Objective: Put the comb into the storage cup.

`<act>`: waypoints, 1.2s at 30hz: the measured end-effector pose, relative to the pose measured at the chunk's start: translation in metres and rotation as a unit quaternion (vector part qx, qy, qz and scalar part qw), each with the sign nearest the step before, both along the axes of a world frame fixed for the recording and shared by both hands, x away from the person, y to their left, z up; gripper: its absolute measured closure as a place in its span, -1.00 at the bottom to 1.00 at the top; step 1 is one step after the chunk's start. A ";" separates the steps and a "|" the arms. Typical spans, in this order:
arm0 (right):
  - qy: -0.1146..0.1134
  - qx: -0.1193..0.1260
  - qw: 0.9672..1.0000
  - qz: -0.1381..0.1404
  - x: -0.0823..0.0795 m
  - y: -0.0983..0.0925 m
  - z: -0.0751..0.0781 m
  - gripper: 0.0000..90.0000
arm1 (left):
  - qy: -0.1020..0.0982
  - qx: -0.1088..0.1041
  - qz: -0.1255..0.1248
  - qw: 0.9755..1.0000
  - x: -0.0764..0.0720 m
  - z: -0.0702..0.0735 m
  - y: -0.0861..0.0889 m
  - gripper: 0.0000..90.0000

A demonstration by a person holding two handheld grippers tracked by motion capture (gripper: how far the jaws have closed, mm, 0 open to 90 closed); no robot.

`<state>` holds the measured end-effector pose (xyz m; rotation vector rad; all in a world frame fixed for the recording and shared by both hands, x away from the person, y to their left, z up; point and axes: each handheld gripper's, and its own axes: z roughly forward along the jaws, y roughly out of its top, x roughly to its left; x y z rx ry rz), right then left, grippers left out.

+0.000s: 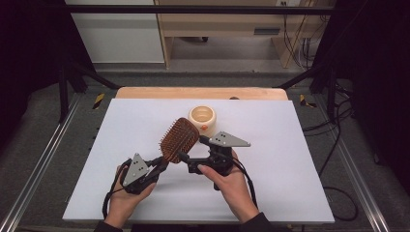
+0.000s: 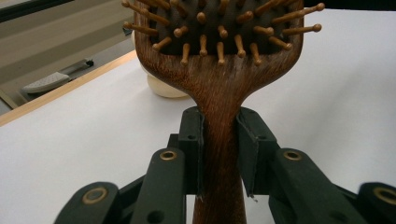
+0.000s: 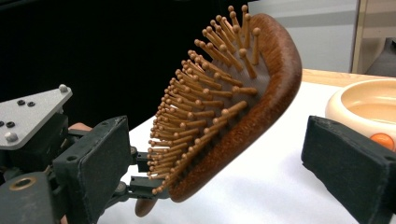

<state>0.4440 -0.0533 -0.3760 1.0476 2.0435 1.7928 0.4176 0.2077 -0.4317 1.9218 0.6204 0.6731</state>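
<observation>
A wooden paddle hairbrush with wooden pins is held up over the white table. My left gripper is shut on its handle; in the left gripper view both pads clamp the narrow neck of the hairbrush just below the head, at my left gripper. My right gripper is open, one jaw on each side of the brush head. In the right gripper view the hairbrush tilts between the wide-apart pads of my right gripper, pins facing the left pad, with a gap on both sides.
A cream bowl with an orange mark stands just behind the brush, close to the right gripper's far jaw, where the bowl looks near. The white sheet covers the table, with its wooden edge at the back.
</observation>
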 end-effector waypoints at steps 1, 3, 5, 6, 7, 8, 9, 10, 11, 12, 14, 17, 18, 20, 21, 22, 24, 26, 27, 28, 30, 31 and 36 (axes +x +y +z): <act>-0.002 0.000 1.000 0.001 0.000 0.000 0.000 -0.81 | 0.000 -0.001 -0.001 1.000 0.000 0.000 0.000 0.61; -0.001 0.003 1.000 0.001 0.000 0.001 0.001 -0.81 | -0.001 0.000 -0.001 1.000 0.000 0.000 -0.001 0.61; -0.001 0.004 1.000 0.000 0.001 0.001 0.001 -0.80 | -0.002 0.000 -0.002 1.000 -0.001 0.000 -0.001 0.61; 0.000 0.006 1.000 -0.001 0.001 0.002 0.001 -0.79 | -0.002 0.001 -0.002 1.000 -0.001 0.000 -0.001 0.61; 0.000 0.007 1.000 -0.001 0.002 0.002 0.001 -0.78 | -0.003 0.001 -0.002 1.000 -0.001 0.000 -0.001 0.61; 0.000 0.008 1.000 -0.001 0.002 0.002 0.001 -0.78 | -0.002 0.000 -0.002 1.000 -0.001 0.001 -0.001 0.61; 0.000 0.009 1.000 -0.002 0.002 0.003 0.001 -0.78 | -0.003 0.000 -0.002 1.000 -0.001 0.001 -0.001 0.61; 0.002 0.010 1.000 -0.002 0.002 0.003 0.001 -0.78 | -0.002 0.000 -0.002 1.000 -0.001 0.001 -0.001 0.61; 0.002 0.011 1.000 -0.002 0.002 0.003 0.001 -0.78 | -0.003 0.001 -0.001 1.000 -0.001 0.001 -0.001 0.61; 0.003 0.012 1.000 -0.002 0.003 0.004 0.001 -0.77 | -0.003 0.001 -0.001 1.000 -0.001 0.001 -0.001 0.61; 0.004 0.015 1.000 -0.001 0.003 0.005 0.001 -0.76 | -0.003 0.001 -0.001 1.000 -0.001 0.000 -0.001 0.61; 0.005 0.020 1.000 -0.002 0.004 0.006 0.001 -0.75 | -0.004 0.000 -0.001 1.000 -0.001 0.001 -0.001 0.61; 0.006 0.021 1.000 -0.003 0.004 0.006 0.001 -0.74 | -0.004 -0.001 -0.001 1.000 -0.001 0.001 -0.001 0.61; 0.009 0.027 1.000 -0.003 0.006 0.007 0.001 -0.72 | -0.006 -0.002 -0.003 1.000 -0.002 0.001 -0.001 0.61; 0.009 0.029 1.000 -0.003 0.006 0.008 0.001 -0.70 | -0.006 -0.003 -0.003 1.000 -0.002 0.001 -0.002 0.61; 0.010 0.031 0.999 -0.004 0.007 0.008 0.001 -0.69 | -0.007 -0.002 -0.004 1.000 -0.002 0.001 -0.002 0.61; 0.012 0.035 0.999 -0.002 0.008 0.009 0.002 -0.66 | -0.008 -0.002 -0.005 1.000 -0.002 0.001 -0.002 0.61; 0.012 0.038 0.999 0.001 0.009 0.010 0.003 -0.64 | -0.008 0.000 -0.006 1.000 -0.003 0.001 -0.003 0.61; 0.011 0.040 0.999 0.001 0.010 0.011 0.003 -0.64 | -0.008 0.000 -0.007 1.000 -0.003 0.001 -0.003 0.61; 0.012 0.041 0.999 0.001 0.010 0.012 0.003 -0.63 | -0.008 0.000 -0.007 1.000 -0.003 0.001 -0.003 0.61; 0.014 0.044 0.999 0.001 0.012 0.013 0.004 -0.62 | -0.008 -0.001 -0.007 1.000 -0.003 0.001 -0.004 0.61; 0.013 0.045 0.999 0.001 0.012 0.013 0.004 -0.60 | -0.009 -0.001 -0.007 1.000 -0.003 0.001 -0.004 0.61; 0.017 0.053 0.998 -0.001 0.014 0.014 0.004 -0.55 | -0.010 -0.002 -0.008 1.000 -0.003 0.001 -0.003 0.61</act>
